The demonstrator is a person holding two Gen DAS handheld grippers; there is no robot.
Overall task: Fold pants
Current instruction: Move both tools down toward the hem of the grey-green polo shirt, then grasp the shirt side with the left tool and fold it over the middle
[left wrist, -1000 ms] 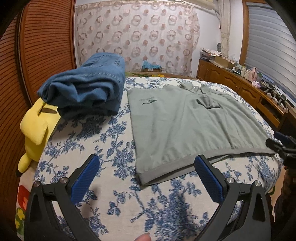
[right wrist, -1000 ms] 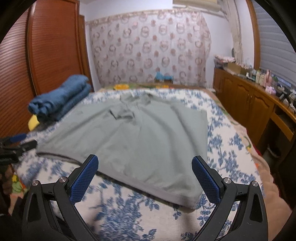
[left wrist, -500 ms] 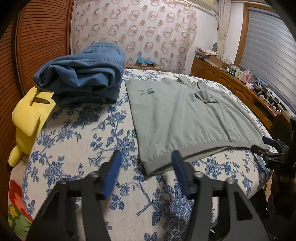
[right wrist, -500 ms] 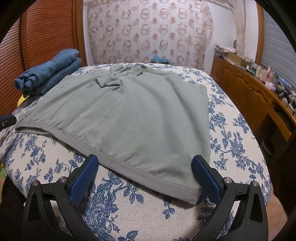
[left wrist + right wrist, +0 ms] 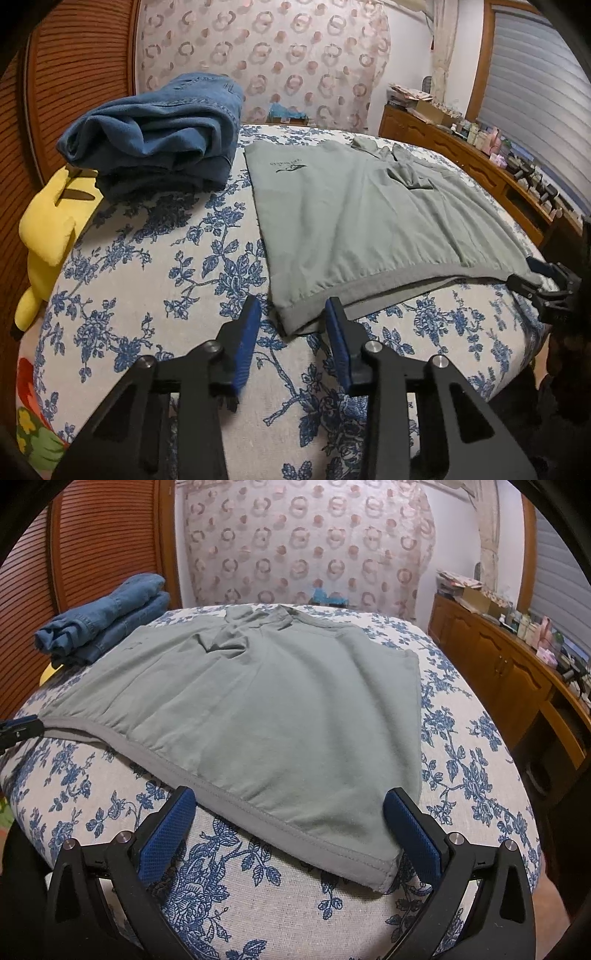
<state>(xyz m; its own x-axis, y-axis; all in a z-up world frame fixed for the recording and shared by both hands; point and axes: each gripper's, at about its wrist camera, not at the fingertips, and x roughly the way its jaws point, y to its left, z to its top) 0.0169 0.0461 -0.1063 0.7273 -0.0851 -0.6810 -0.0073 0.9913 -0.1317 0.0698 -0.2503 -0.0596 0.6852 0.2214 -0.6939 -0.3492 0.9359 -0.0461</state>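
The grey-green pants (image 5: 280,716) lie spread flat on the bed (image 5: 472,753), which has a blue floral cover, with their waistband edge running along the near side toward you. Your left gripper (image 5: 291,325) sits at the waistband's left corner, its blue fingers (image 5: 248,332) partly closed to a narrow gap either side of that corner, not yet pinching it as far as the left view shows. In the right view its tip seems to meet the fabric, so contact is uncertain. Your right gripper (image 5: 288,819) is spread wide, straddling the waistband's right corner without touching cloth.

What could go wrong, as a guess: the left fingers may catch only the top layer, so the fabric splits when lifted. The right fingers, set so wide, may close on the bed cover as well and drag it. Uneven lifting would skew the fold.

Further out, folded blue jeans (image 5: 159,136) rest at the bed's far left, near the pants but apart. A yellow plush toy (image 5: 48,236) sits below them at the bed's edge. No containers are involved here; a wooden sideboard (image 5: 517,672) on the right carries small clutter too blurred to name.
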